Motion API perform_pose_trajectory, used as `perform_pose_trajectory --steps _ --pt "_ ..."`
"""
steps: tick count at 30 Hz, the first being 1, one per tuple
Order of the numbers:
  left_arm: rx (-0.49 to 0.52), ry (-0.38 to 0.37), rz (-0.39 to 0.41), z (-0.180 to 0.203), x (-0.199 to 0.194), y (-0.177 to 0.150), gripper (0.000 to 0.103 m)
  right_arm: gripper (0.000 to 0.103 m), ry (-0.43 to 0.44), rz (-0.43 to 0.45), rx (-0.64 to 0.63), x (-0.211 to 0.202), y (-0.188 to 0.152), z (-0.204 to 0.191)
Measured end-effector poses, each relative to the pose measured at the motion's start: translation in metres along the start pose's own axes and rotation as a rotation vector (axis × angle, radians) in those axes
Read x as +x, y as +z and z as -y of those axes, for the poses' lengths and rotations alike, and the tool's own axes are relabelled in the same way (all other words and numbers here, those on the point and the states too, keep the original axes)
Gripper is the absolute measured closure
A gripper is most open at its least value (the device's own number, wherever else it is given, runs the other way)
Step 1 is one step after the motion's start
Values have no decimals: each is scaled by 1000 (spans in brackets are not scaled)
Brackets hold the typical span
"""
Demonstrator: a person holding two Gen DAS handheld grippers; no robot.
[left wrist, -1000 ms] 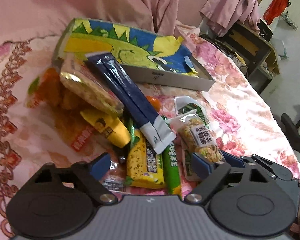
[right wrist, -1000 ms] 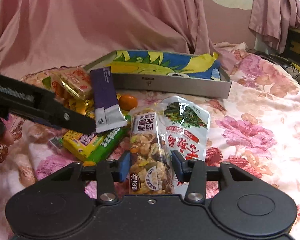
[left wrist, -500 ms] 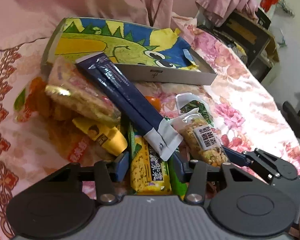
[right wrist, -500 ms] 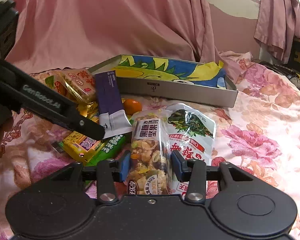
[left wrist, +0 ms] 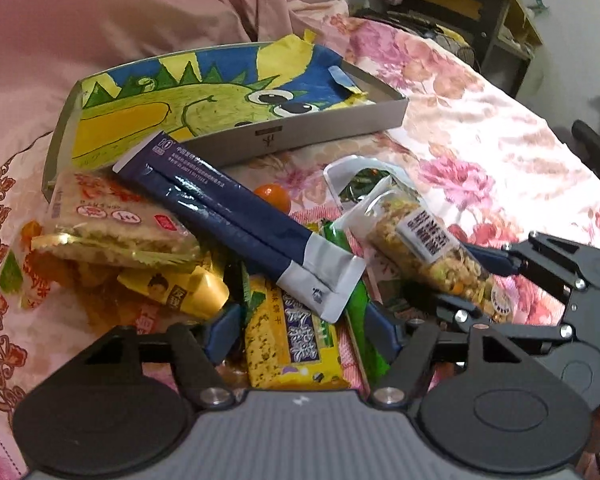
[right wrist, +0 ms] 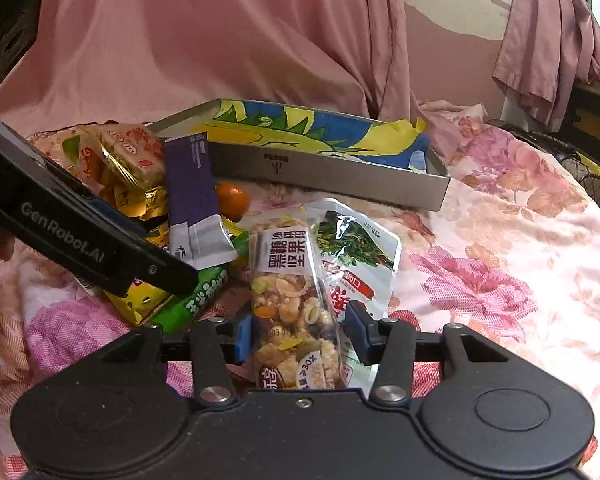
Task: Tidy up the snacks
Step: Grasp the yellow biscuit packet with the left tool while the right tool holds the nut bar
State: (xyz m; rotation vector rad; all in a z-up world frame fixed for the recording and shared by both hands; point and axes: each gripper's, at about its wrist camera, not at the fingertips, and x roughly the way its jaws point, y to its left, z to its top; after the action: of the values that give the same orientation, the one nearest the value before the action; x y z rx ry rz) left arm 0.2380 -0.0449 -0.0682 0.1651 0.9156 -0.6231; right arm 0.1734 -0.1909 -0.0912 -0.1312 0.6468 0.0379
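Our right gripper (right wrist: 298, 336) held the clear mixed-nut packet (right wrist: 292, 304) by its lower end, both blue pads pressed to its sides, above a printed seaweed pouch (right wrist: 364, 256) on the floral bedspread (right wrist: 500, 264). We judged the packet light and crinkly, its film slick and its contents lumpy and crushable, best pinched across the narrow width near one end, as here. Our left gripper (left wrist: 300, 330) stood half spread over the yellow sesame bar (left wrist: 292, 344) and the green bar (left wrist: 360, 320) beside it, pads clear of both; its jaws had narrowed half a second earlier and had just been opening again, the bars between them but not clamped. Beyond lay the long navy sachet (left wrist: 236, 216) across the heap, a rice-cracker pack (left wrist: 116, 224), a small orange (left wrist: 274, 196) and the shallow box with a dinosaur drawing (left wrist: 324, 128), presumably the destination. Compared with a second earlier, the left camera had rolled and sat closer over the pile; the nut packet's place in the right grip looked unchanged.
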Motion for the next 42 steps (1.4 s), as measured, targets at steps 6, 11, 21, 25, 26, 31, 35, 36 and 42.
perform_pose_trajectory --steps 6,11,21,25,26,31,35,36,42 --pt "33 44 -25 0 -3 -3 43 59 1 6 32 1 2 7" --pt "147 132 -48 23 9 1 34 59 3 15 5 0 1 3" --pt "205 196 -59 30 12 0 48 61 3 19 -24 -2 0 -2" --pt "183 180 -70 27 5 -5 50 62 9 23 -24 -4 0 -2" --pt "182 179 -74 27 2 -6 50 62 10 23 -26 -4 0 -2" --pt "105 125 -109 21 -11 -12 50 62 16 36 -39 -8 1 -3" --pt "22 86 -128 14 -25 -13 50 62 15 55 -50 -12 3 -5" --pt "10 85 -132 14 -29 -13 50 62 14 61 -52 -14 4 -4" --pt "-52 156 -154 13 -51 -17 50 62 22 93 -47 -20 8 -3"
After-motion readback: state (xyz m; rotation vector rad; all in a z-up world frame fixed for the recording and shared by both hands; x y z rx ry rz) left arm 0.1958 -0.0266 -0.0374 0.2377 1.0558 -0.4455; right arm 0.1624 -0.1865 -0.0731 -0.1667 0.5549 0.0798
